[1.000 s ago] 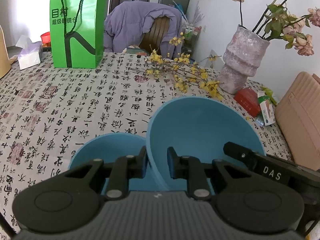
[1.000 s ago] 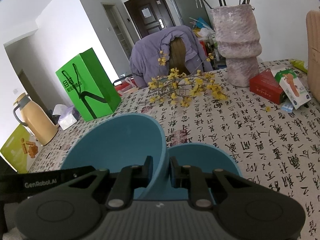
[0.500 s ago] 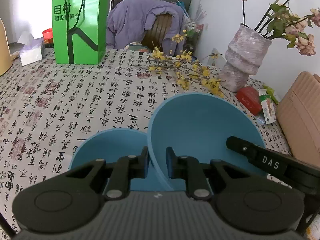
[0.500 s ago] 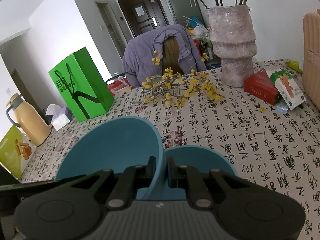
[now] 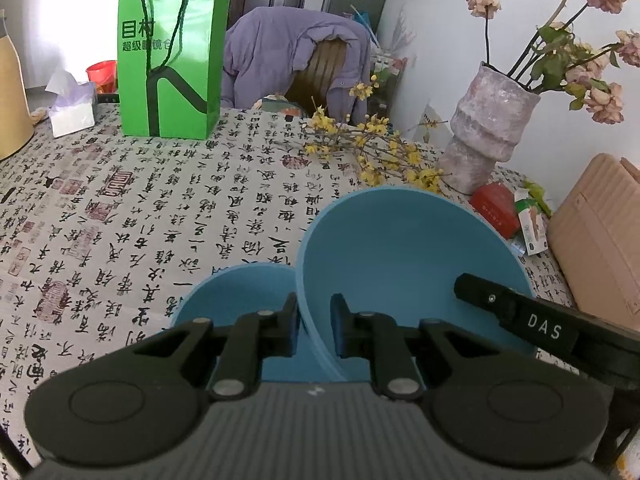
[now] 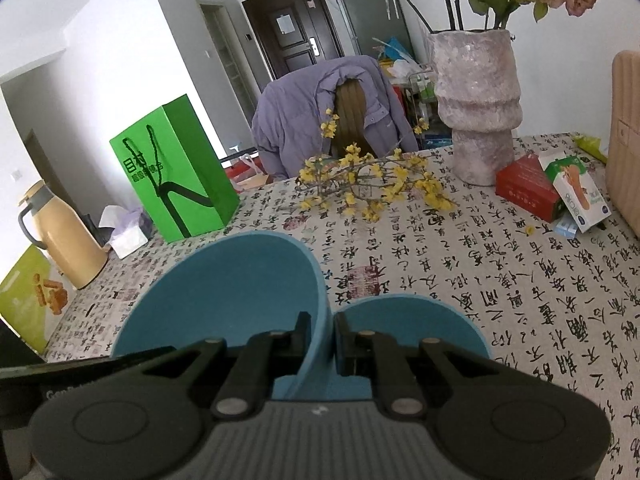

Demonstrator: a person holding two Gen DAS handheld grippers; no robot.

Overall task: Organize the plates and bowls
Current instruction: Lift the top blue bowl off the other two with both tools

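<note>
The desk (image 5: 160,200) under its calligraphy cloth fills both views, and low in the centre of each a large blue bowl (image 5: 400,264) hangs tilted over a smaller blue bowl (image 5: 240,292). The left claw (image 5: 314,328) and right claw (image 6: 322,344) each pinch its rim on opposite sides, probably to steady it for nesting into the smaller bowl.

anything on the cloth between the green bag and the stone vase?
Yes: a spray of yellow flowering branches lies between the green bag and the stone vase. Both wrist views show it.
</note>
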